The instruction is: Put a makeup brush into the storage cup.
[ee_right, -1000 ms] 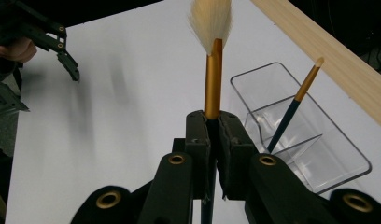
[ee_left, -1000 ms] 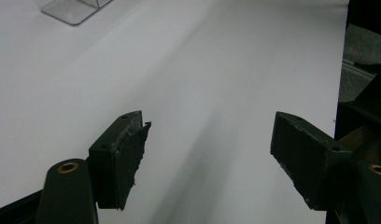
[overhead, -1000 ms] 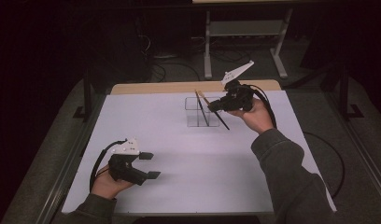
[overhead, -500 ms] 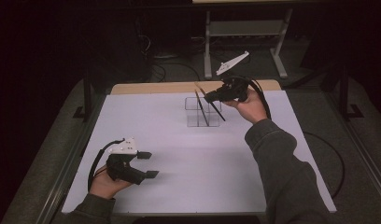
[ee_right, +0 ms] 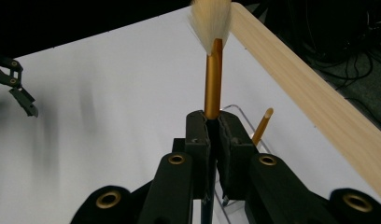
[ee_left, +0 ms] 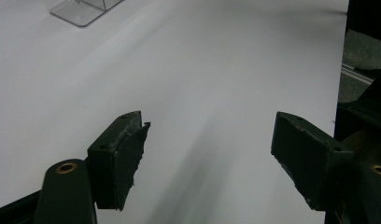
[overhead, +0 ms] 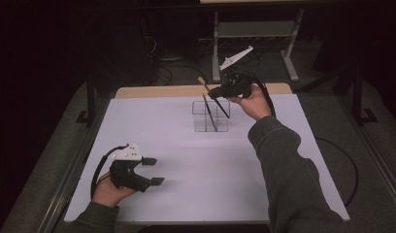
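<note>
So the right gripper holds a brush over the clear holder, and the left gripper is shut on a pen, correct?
Not quite. The left gripper is open and holds nothing, as the left gripper view shows. The right gripper does hold a brush over the clear holder.

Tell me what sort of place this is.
Probably a lab recording bench: a white-covered table in a dark room, loose cables on the floor behind, and a metal stand beyond.

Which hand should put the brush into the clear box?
The right. Its claw is already shut on the brush, held right over the clear box. The left claw is open, far off near the table's front edge.
</note>
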Motion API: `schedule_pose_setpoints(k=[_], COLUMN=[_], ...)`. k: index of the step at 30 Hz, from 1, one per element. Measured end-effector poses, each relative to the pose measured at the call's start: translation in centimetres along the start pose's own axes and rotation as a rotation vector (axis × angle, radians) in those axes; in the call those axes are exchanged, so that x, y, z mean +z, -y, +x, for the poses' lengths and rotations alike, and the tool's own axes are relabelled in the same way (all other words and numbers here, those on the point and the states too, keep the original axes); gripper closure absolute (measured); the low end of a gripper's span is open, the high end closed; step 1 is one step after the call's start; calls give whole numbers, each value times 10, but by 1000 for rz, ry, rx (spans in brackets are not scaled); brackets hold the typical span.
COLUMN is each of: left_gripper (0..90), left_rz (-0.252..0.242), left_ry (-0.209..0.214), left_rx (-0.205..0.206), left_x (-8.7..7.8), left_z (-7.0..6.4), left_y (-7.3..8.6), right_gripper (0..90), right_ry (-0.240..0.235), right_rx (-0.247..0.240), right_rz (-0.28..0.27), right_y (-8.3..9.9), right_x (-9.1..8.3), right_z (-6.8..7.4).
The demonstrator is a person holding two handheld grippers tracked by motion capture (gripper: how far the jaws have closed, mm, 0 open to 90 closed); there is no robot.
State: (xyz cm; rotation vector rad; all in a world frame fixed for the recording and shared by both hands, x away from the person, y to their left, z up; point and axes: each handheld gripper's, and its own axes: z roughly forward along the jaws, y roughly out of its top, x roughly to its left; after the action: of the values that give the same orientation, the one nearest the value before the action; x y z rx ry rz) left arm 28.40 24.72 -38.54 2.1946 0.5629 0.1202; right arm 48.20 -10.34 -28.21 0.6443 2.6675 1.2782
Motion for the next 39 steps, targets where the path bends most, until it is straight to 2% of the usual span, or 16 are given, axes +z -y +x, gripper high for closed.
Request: schedule_pose_setpoints(k=[1, 17, 19, 22, 25, 26, 29, 31, 32, 33, 36, 37, 39], left_gripper=[248, 246, 246, 246, 246, 246, 246, 246, 246, 246, 247, 247, 245], left_rz=[-1, 1, -1, 0, -9, -12, -8, -8, -7, -6, -6, -8, -11], left_ry=[3, 0, -1, -3, -5, -4, -5, -4, -4, -4, -5, -5, -4], left_rx=[-21, -19, -28, -23, -28, -33, -28, -30, -27, -29, -28, -30, -33], left_x=[0, -2, -2, -3, -3, -3, -3, -3, -3, -3, -4, -3, -3], left_z=[-1, 1, 1, 2, 2, 2, 2, 2, 2, 2, 2, 2, 2], left_y=[0, 1, 2, 2, 3, 3, 3, 3, 3, 3, 3, 3, 3], right_gripper=[827, 826, 826, 826, 826, 826, 826, 825, 825, 825, 824, 824, 824], right_ry=[1, 29, 33, 35, 35, 42, 42, 45, 45, 52, 51, 59, 62], right_rx=[-1, 19, 13, 17, 46, 33, 37, 67, 66, 43, 78, 50, 57], right_rz=[-4, -7, -7, -13, -7, -5, -4, 2, 4, 1, 6, 3, 1], right_y=[-1, -14, -15, -14, -13, -12, -10, -10, -10, -9, -9, -7, -6], right_x=[1, 8, 9, 12, 15, 16, 19, 20, 20, 21, 22, 23, 23], right_z=[-1, -15, -17, -19, -19, -21, -24, -24, -24, -26, -26, -29, -30])
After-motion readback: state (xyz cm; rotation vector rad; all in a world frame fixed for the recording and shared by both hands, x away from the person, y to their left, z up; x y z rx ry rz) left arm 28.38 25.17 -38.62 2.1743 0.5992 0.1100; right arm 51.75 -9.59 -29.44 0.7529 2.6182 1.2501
